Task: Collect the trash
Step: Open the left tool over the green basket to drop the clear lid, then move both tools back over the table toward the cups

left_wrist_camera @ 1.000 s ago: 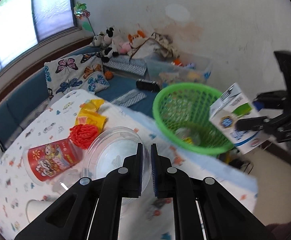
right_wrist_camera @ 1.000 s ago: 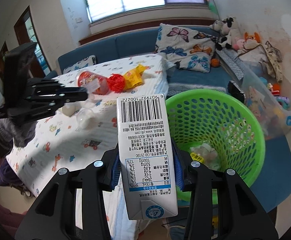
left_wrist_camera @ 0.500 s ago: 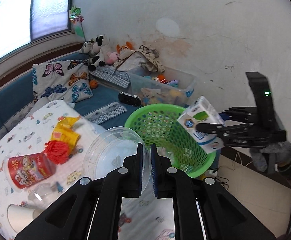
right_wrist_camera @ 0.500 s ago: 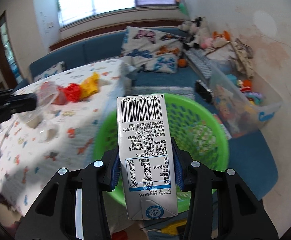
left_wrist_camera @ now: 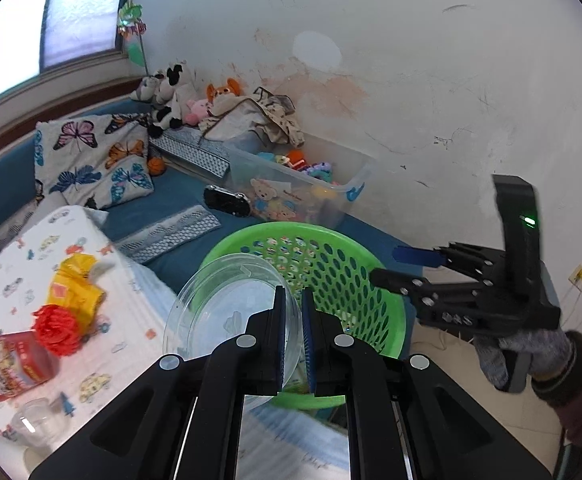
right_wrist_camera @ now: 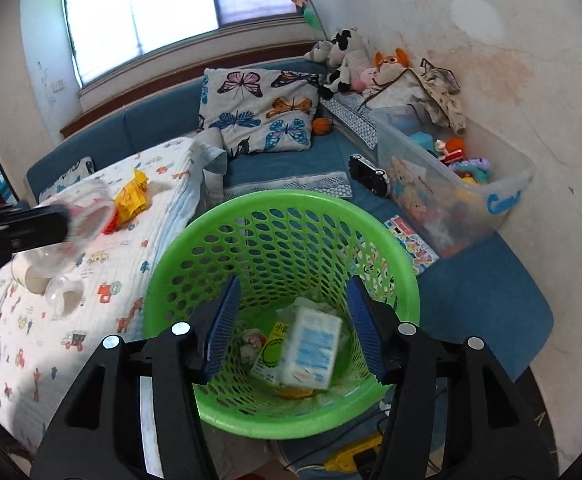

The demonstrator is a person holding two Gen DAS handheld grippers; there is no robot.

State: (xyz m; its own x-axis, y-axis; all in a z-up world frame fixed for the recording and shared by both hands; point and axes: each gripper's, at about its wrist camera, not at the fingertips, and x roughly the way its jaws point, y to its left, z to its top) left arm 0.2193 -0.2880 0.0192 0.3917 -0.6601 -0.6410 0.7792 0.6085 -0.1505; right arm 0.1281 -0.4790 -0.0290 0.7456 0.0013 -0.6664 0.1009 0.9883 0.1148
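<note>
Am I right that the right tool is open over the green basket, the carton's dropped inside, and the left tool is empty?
Not quite: the left tool isn't empty. The left wrist view shows it shut on a clear lid. The rest holds: the right tool is open over the basket, its jaws just opened, the carton inside.

One green basket (right_wrist_camera: pixel 375 232) stands by the corner of the bed, with one milk carton (right_wrist_camera: pixel 311 346) inside it among a few other scraps too jumbled to count. One clear plastic lid (left_wrist_camera: pixel 227 312) shows over the bed's edge. On the printed sheet (left_wrist_camera: pixel 131 344) lie one red cup (left_wrist_camera: pixel 9 360), one red crumpled ball (left_wrist_camera: pixel 57 330), one yellow wrapper (left_wrist_camera: pixel 77 288) and two small clear cups (right_wrist_camera: pixel 65 294). One butterfly pillow (right_wrist_camera: pixel 259 112) and one clear toy bin (right_wrist_camera: pixel 503 200) sit on the blue couch. Two grippers are in view.
</note>
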